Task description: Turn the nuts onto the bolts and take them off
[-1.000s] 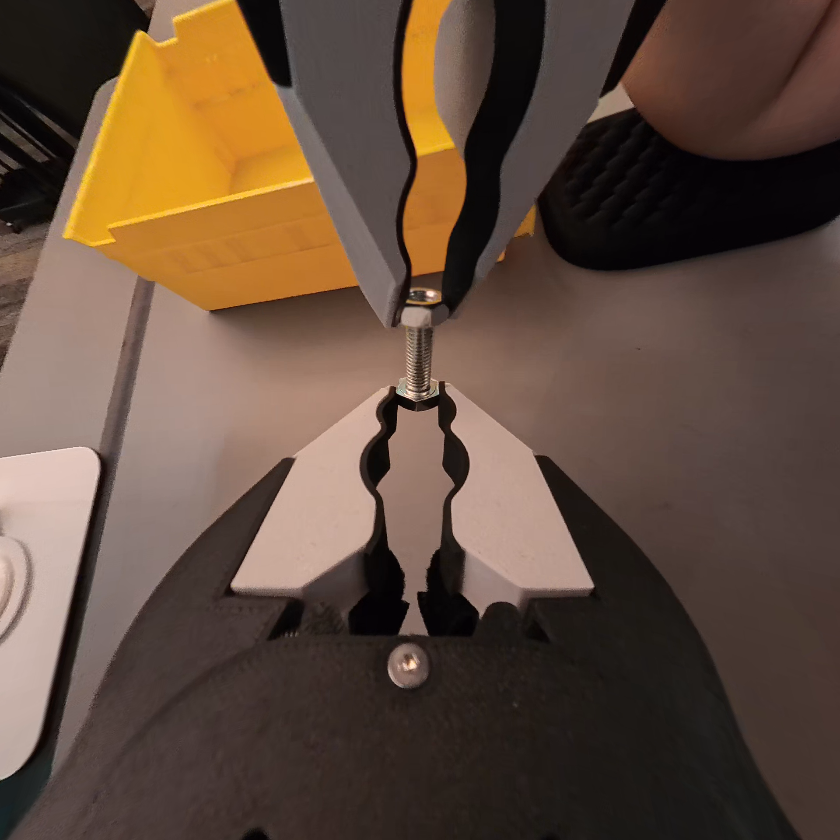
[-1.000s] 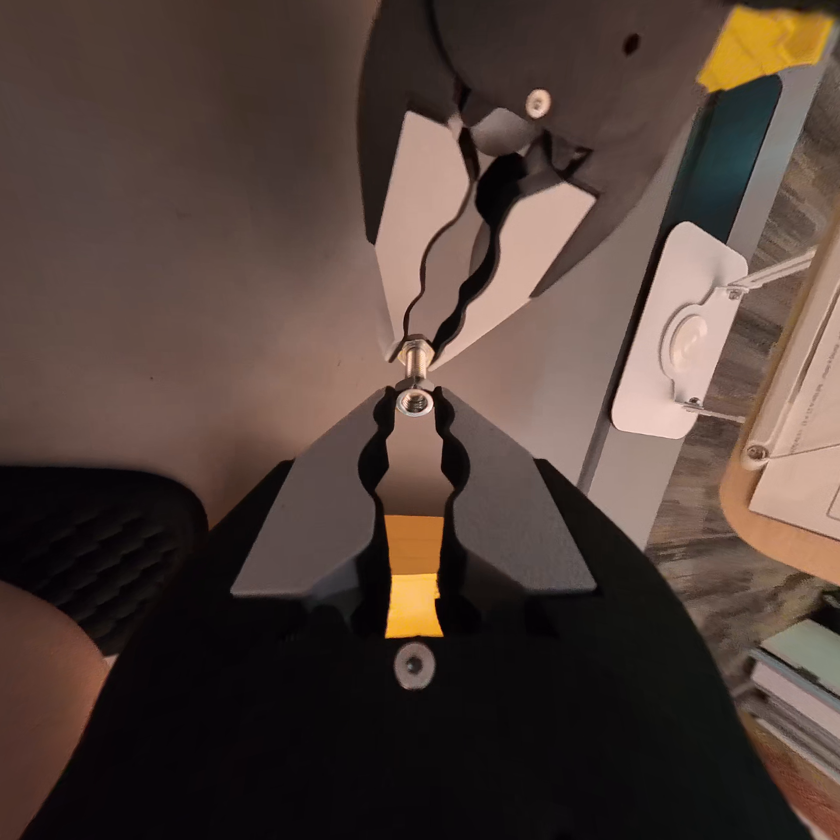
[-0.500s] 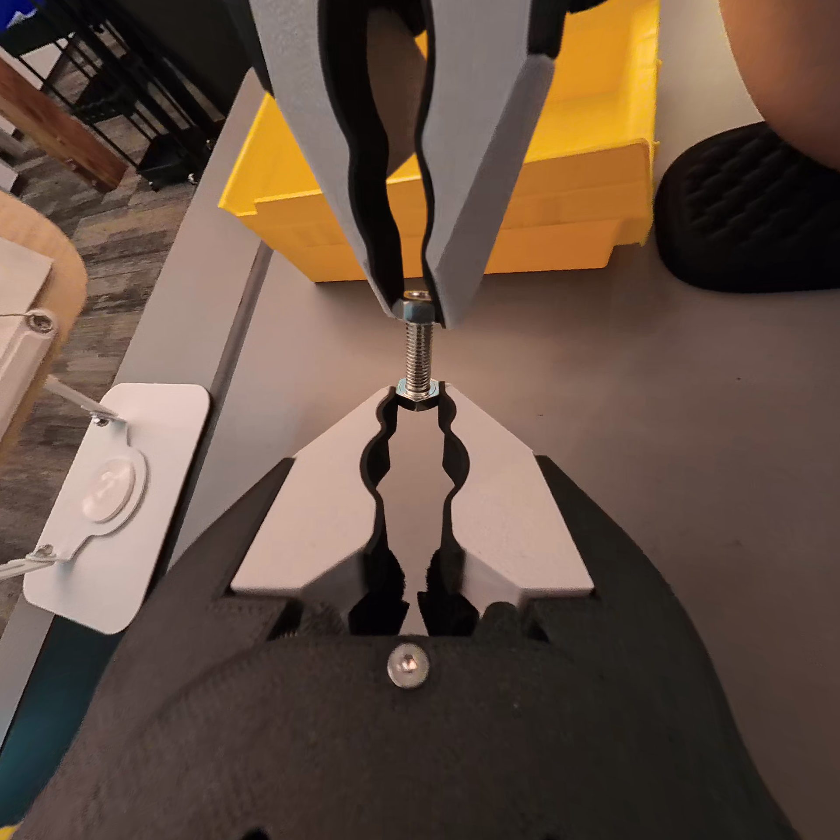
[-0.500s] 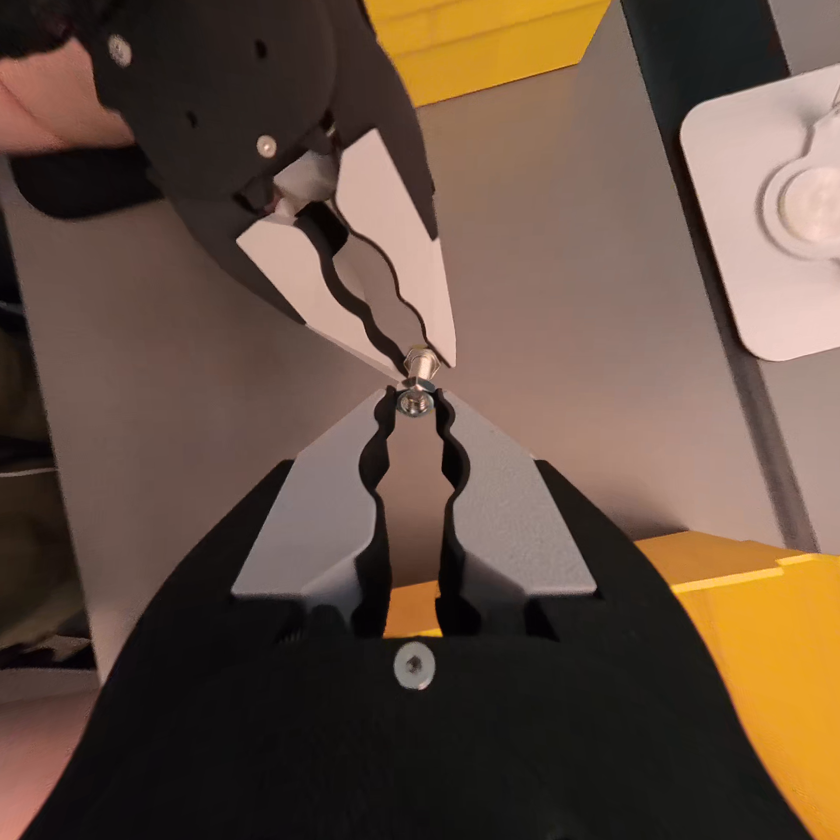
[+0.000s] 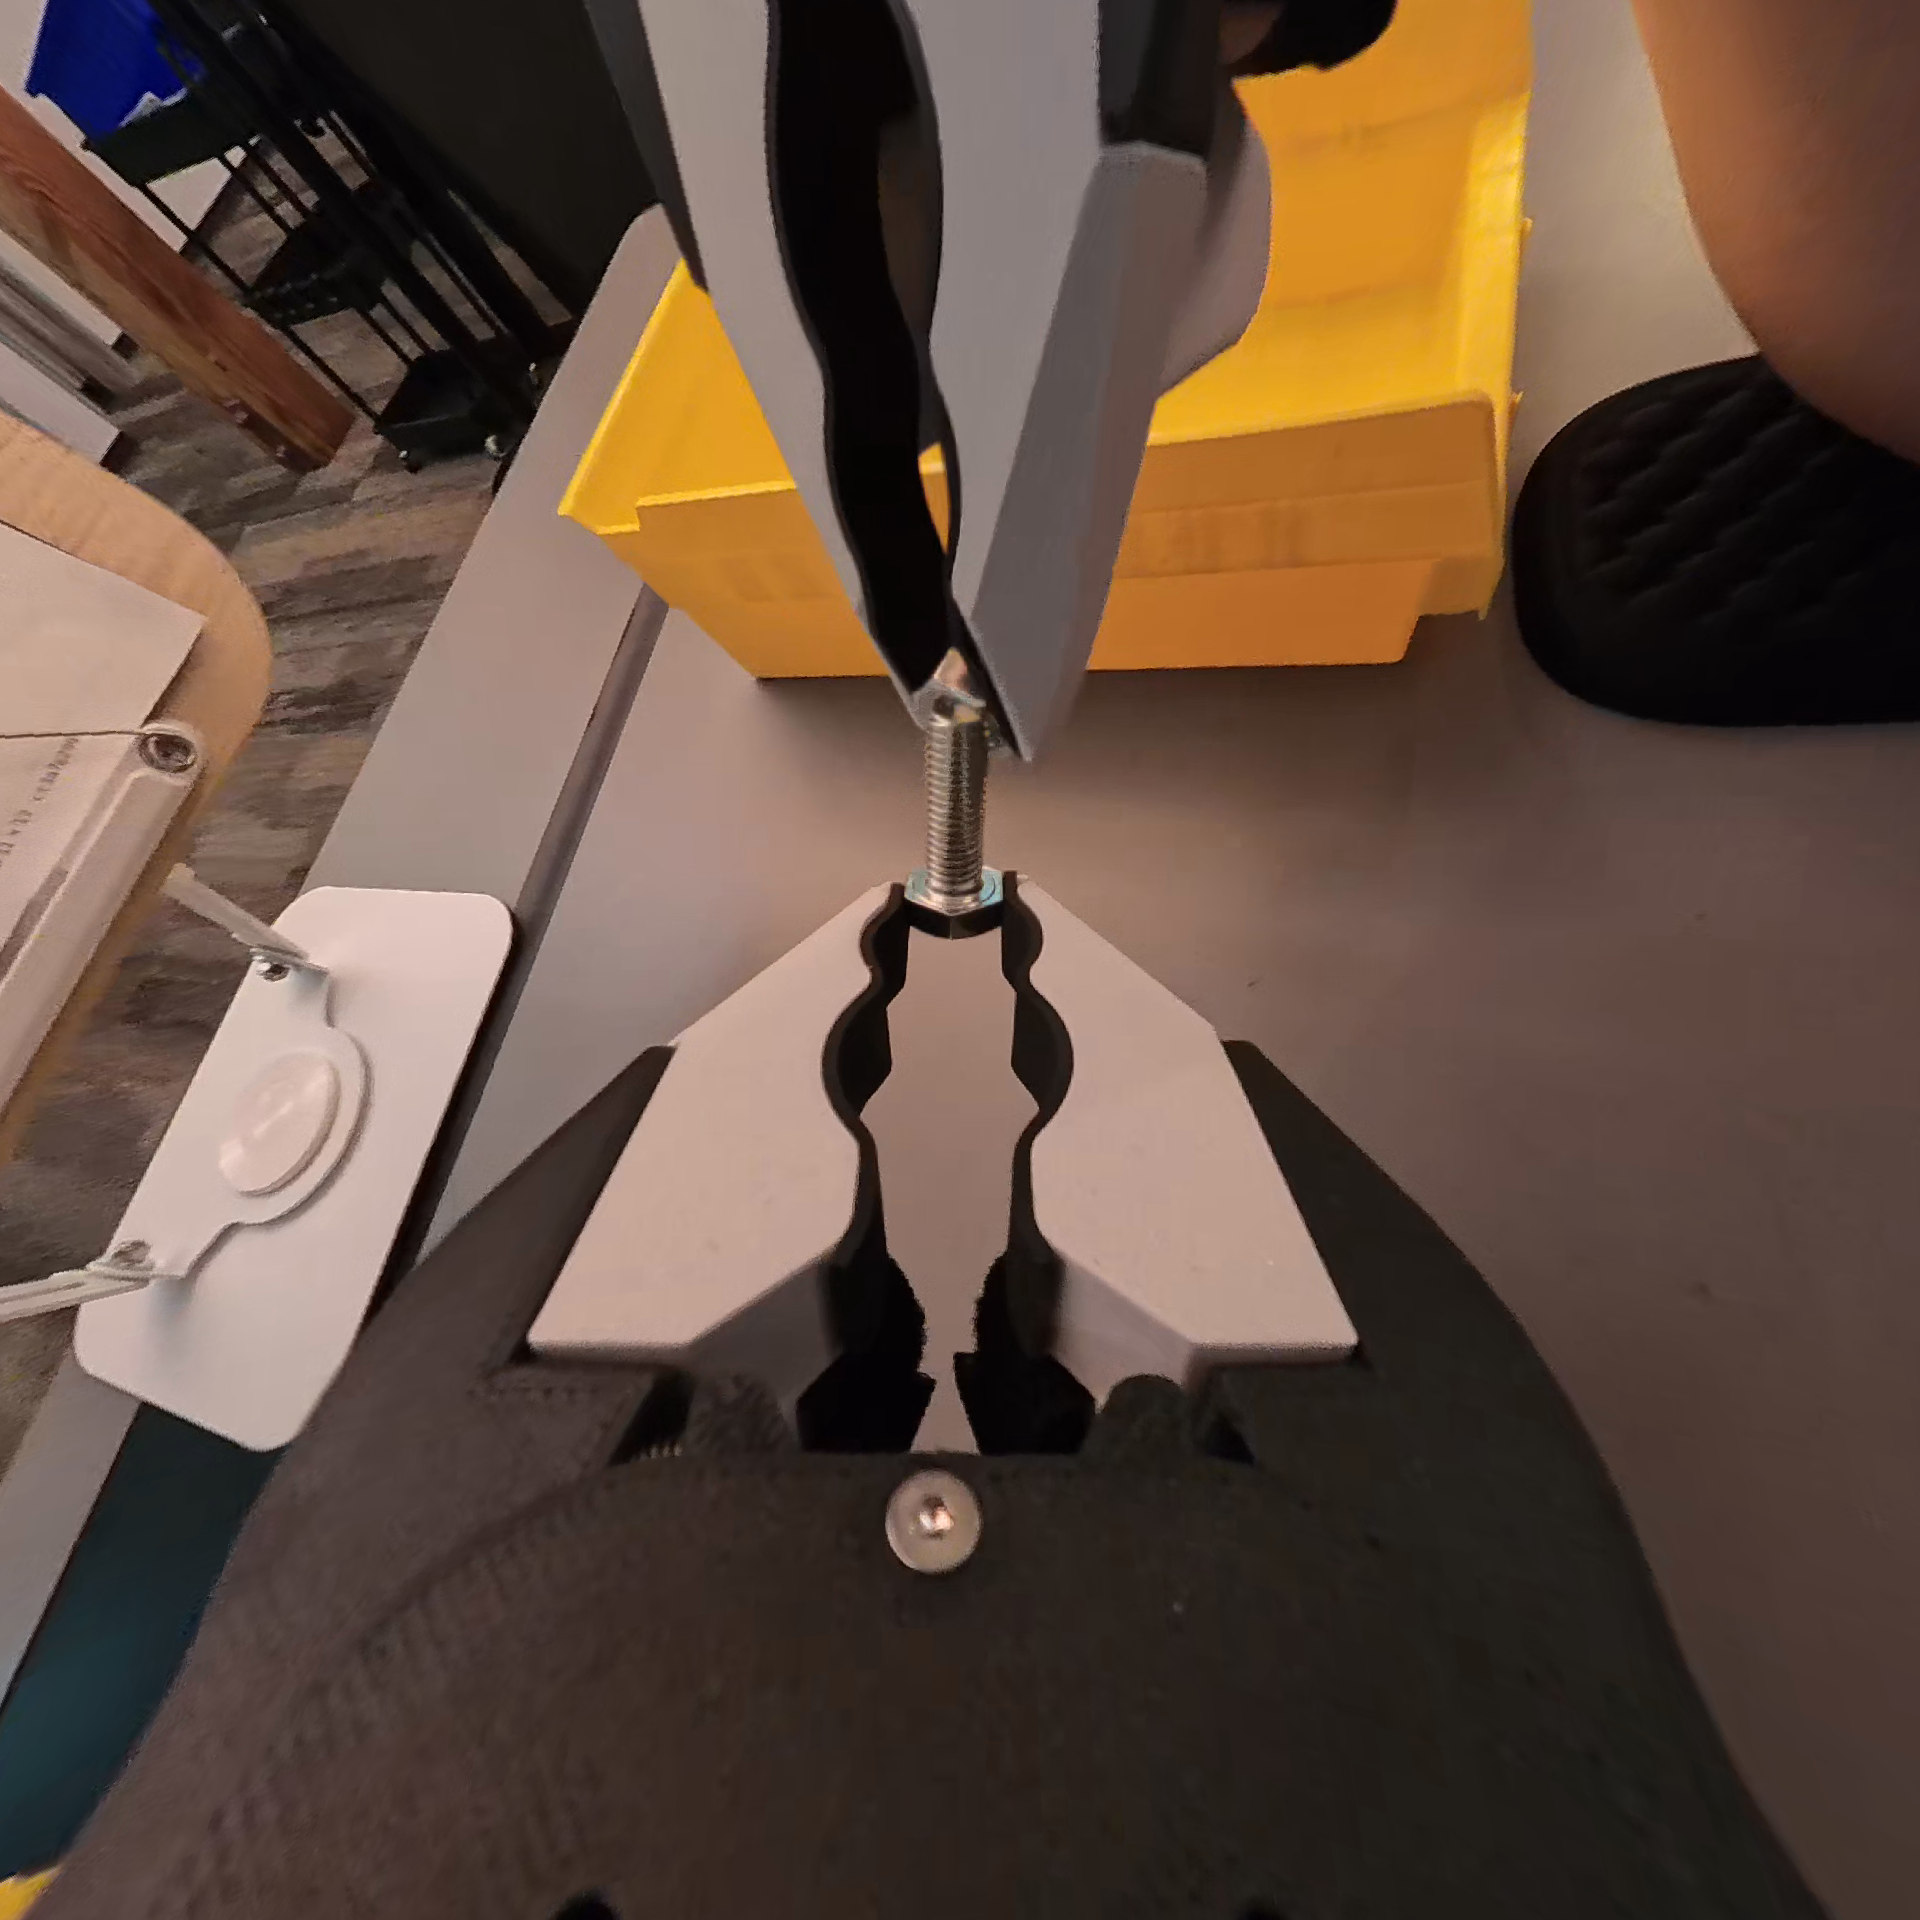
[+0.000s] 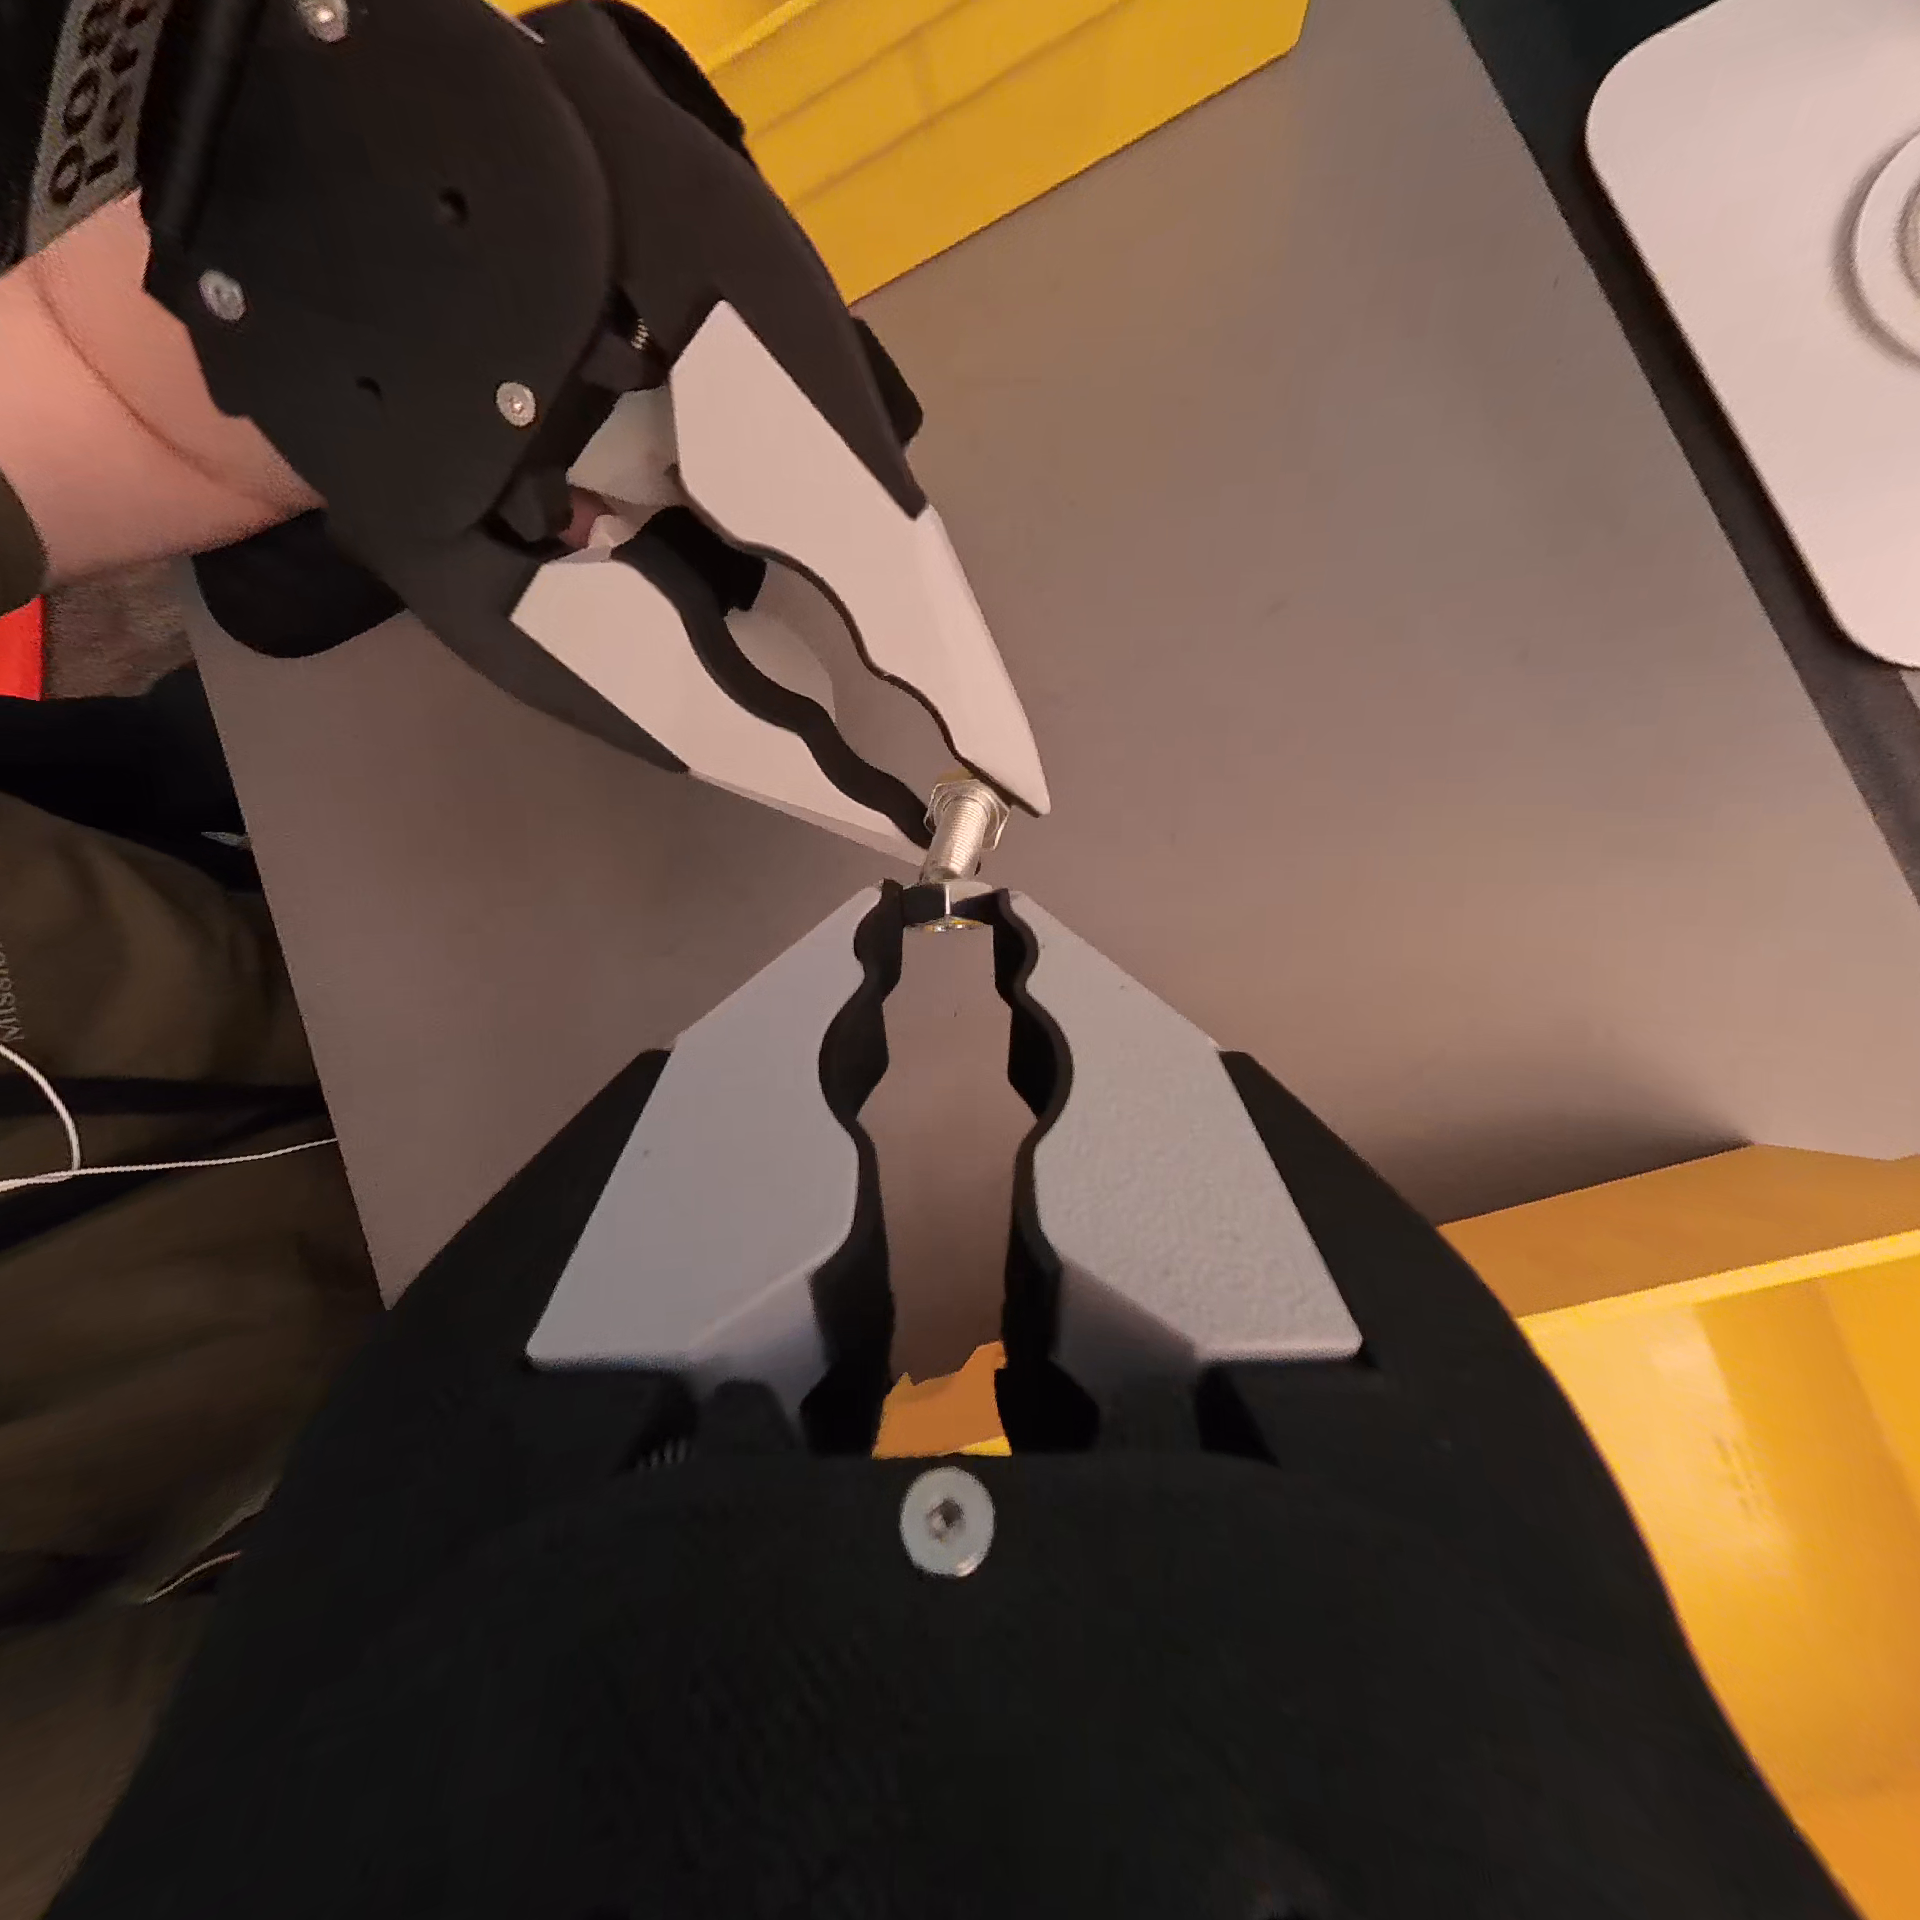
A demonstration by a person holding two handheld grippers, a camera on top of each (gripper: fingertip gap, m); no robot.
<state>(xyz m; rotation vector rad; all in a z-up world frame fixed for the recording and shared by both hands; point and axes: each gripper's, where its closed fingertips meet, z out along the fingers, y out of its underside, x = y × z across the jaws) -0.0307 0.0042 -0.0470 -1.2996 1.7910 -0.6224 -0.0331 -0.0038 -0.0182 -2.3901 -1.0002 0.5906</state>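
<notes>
A silver bolt (image 5: 951, 800) spans the gap between my two grippers, above the grey table (image 5: 1455, 935). My left gripper (image 5: 954, 909) is shut on the bolt's hex head. My right gripper (image 5: 961, 701) comes in from above and is shut on a hex nut (image 5: 951, 698) at the far end of the thread. In the right wrist view, my right gripper (image 6: 951, 904) pinches the nut (image 6: 945, 914). There the bolt (image 6: 958, 847) runs up to my left gripper (image 6: 971, 805), which enters from the upper left.
A yellow bin (image 5: 1299, 540) stands behind the grippers and also shows in the right wrist view (image 6: 1714, 1403). A black textured pad (image 5: 1714, 571) lies at the right under a person's arm (image 5: 1818, 208). A white plate (image 5: 291, 1143) sits at the table's left edge. Left and right tips are no more than a few centimetres apart.
My right gripper has turned around the bolt's axis with the nut in it, so its view has swung round. My left gripper has kept its hold and its view has shifted left.
</notes>
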